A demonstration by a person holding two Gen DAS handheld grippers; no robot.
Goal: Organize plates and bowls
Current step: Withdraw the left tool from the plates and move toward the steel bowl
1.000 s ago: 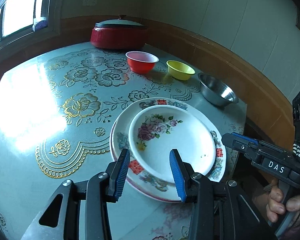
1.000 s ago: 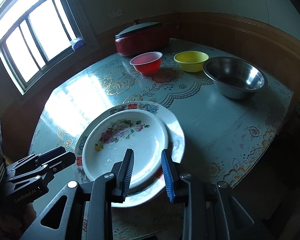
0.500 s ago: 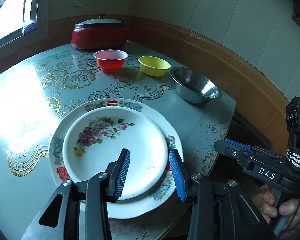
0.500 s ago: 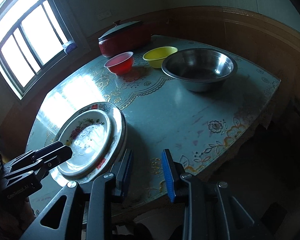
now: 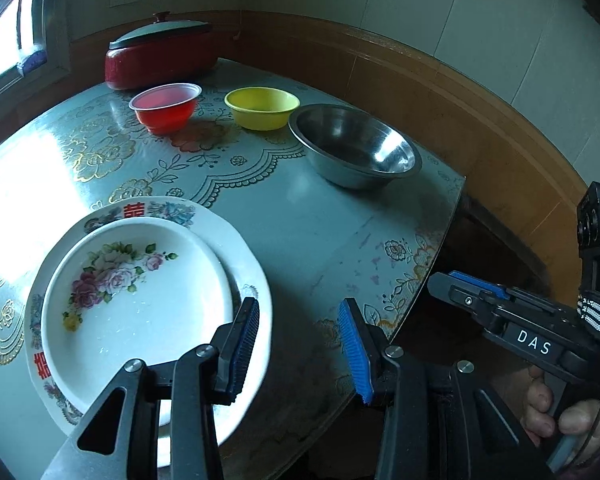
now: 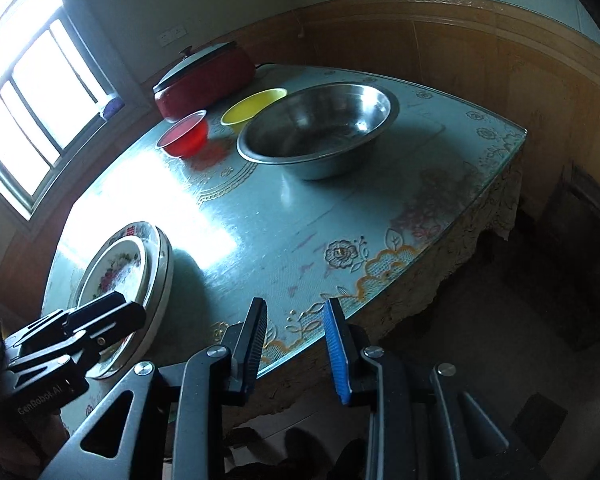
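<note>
A small white floral plate point(image 5: 140, 300) is stacked on a larger floral plate point(image 5: 244, 252) near the table's front edge; the stack also shows in the right wrist view point(image 6: 120, 268). A red bowl point(image 5: 165, 107), a yellow bowl point(image 5: 262, 107) and a steel bowl point(image 5: 356, 146) stand in a row at the back. My left gripper point(image 5: 296, 354) is open and empty, its left finger over the stack's right rim. My right gripper point(image 6: 296, 346) is open and empty above the table's front edge, to the right of the plates.
A red lidded pot point(image 5: 160, 56) stands at the table's far back by the window. The table point(image 6: 300, 224) has a glass top over a floral cloth, with its right corner point(image 6: 516, 136) near the wood-panelled wall. Dark floor lies below on the right.
Both grippers have swung right: the plate stack has slid left in both views and the bowls have come nearer the centre. Both stay open and empty.
</note>
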